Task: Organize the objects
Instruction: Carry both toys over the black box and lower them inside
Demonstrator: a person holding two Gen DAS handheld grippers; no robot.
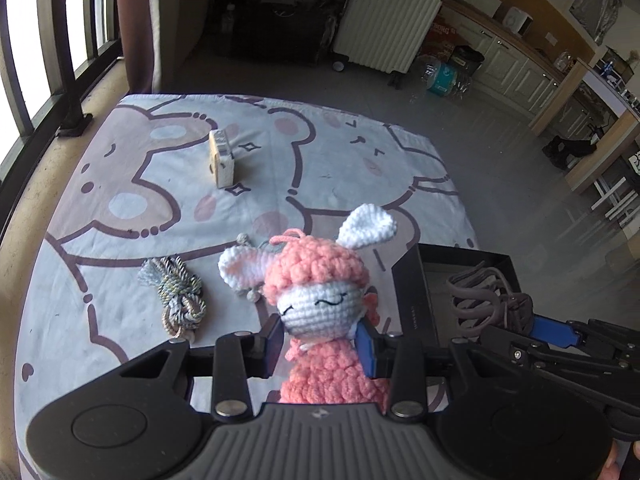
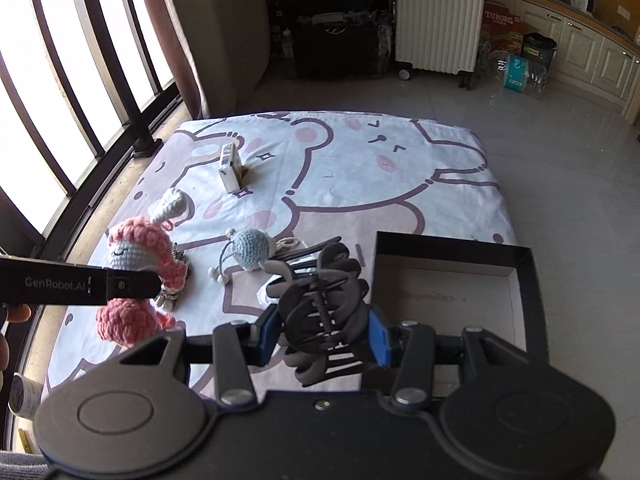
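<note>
My left gripper [image 1: 322,344] is shut on a pink and white crochet bunny doll [image 1: 320,292], held above the cloth-covered table; the doll also shows in the right wrist view [image 2: 136,256]. My right gripper [image 2: 324,338] is shut on a dark grey hair claw clip [image 2: 320,300], held just left of an open black box [image 2: 524,264]. In the left wrist view the clip [image 1: 484,292] hangs over the box [image 1: 412,292]. A small blue-grey crochet toy [image 2: 252,246], a knotted grey cord [image 1: 178,292] and a small cream carton [image 1: 222,156] lie on the table.
The table wears a cartoon-bear cloth [image 1: 320,152]. A window railing [image 2: 80,128] runs along the left. A white suitcase [image 2: 438,16], a pack of bottles [image 2: 520,72] and cabinets [image 2: 592,56] stand on the floor beyond the table.
</note>
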